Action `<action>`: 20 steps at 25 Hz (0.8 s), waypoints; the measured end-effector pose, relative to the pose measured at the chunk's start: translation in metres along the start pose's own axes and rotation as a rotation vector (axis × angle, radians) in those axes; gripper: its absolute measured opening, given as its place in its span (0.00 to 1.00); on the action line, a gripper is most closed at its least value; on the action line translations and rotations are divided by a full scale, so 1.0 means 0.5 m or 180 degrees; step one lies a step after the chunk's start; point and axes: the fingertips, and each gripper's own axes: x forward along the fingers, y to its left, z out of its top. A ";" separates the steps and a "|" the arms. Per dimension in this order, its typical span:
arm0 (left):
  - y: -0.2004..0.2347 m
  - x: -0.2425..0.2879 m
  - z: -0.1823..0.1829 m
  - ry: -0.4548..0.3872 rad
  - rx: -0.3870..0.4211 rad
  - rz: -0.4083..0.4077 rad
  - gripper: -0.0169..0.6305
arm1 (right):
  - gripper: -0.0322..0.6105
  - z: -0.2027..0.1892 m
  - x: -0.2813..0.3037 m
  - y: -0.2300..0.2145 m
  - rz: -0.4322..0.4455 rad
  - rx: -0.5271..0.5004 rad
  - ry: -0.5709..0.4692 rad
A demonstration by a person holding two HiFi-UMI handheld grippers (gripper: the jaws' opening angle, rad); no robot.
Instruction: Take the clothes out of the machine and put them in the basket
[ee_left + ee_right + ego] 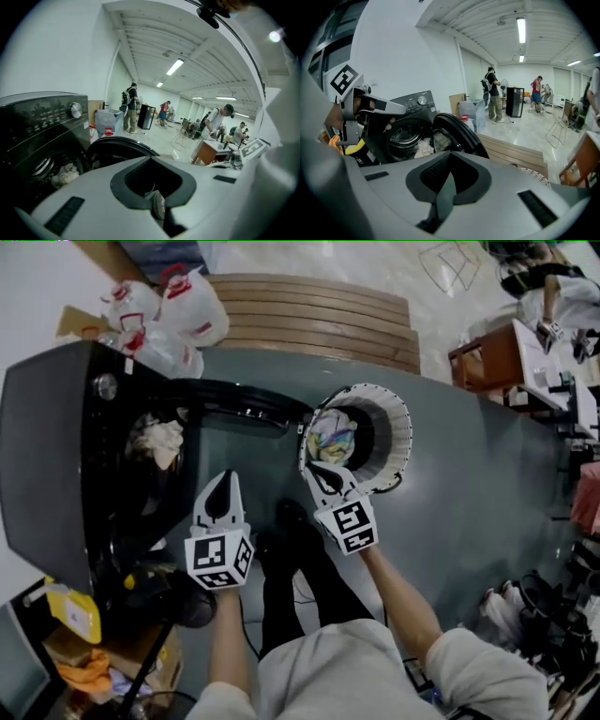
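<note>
Grey floor (469,521), big open room. Some clothes (333,435) already in basket (405,432), more left in machine (47,456) drum. Left tongs (224,482) & right tongs (321,472) both closed, empty. Prob. partway done.

basket (403,427) rim partly behind right tool (317,471)

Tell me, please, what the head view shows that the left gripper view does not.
Only the head view shows the round basket with colourful clothes in it, and the person's legs. Only the left gripper view shows the ceiling lights and a standing person far down the room. Both show the black machine, door open, with pale clothes left in its drum.
</note>
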 end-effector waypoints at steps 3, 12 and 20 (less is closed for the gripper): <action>0.100 -0.064 -0.010 -0.0085 -0.0133 0.0280 0.05 | 0.08 0.027 0.051 0.092 0.0238 -0.0165 0.0018; 0.345 -0.294 -0.055 -0.0257 -0.0501 0.1013 0.05 | 0.09 0.094 0.161 0.390 0.0924 -0.0610 0.0044; 0.480 -0.438 -0.179 -0.0359 -0.0730 0.1437 0.05 | 0.08 0.063 0.237 0.613 0.1363 -0.0943 0.0024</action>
